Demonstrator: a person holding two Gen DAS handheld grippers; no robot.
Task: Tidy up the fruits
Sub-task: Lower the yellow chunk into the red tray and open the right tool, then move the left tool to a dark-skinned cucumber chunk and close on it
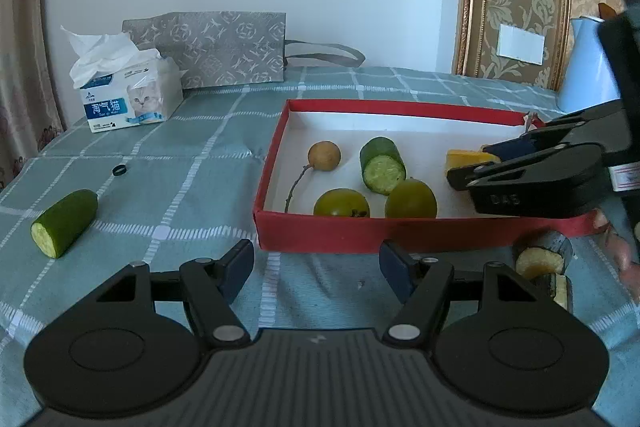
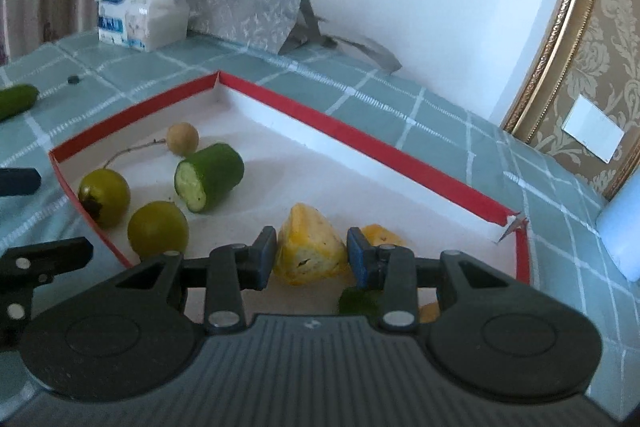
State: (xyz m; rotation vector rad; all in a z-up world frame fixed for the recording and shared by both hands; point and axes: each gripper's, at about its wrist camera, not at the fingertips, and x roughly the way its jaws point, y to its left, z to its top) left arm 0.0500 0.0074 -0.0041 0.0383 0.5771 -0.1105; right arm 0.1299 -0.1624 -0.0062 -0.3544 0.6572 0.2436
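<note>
Low in your right wrist view, your right gripper (image 2: 311, 254) is clamped on a yellow pineapple wedge (image 2: 310, 251), its blue pads pressing both sides of the rough, pitted flesh, over the white floor of the red-walled box (image 2: 400, 143). Only this view shows a second yellow chunk (image 2: 382, 233) just beyond the right pad and a dark green scrap (image 2: 358, 301) beneath the jaws.

At the bottom of your left wrist view, your left gripper (image 1: 316, 263) stands with its jaws apart and nothing between them, over the teal checked cloth (image 1: 200, 147) just short of the box's near wall. Only this view shows a dark-skinned, yellow-fleshed cut piece (image 1: 542, 257) on the cloth at lower right, outside the box, and a pale blue kettle (image 1: 588, 67) at the right edge.

Farther in, both views show the box holding two smooth round green fruits (image 1: 342, 203) (image 1: 411, 198), a cucumber stub (image 1: 382, 165) with a pale seeded face, and a small tan longan (image 1: 324, 156) on a thin twig. A second cucumber piece (image 1: 64, 223) lies on the cloth at the left, near a small black ring (image 1: 119, 170). At the back, upper left, stand a tissue pack (image 1: 124, 91) and a grey patterned paper bag (image 1: 224, 47).
</note>
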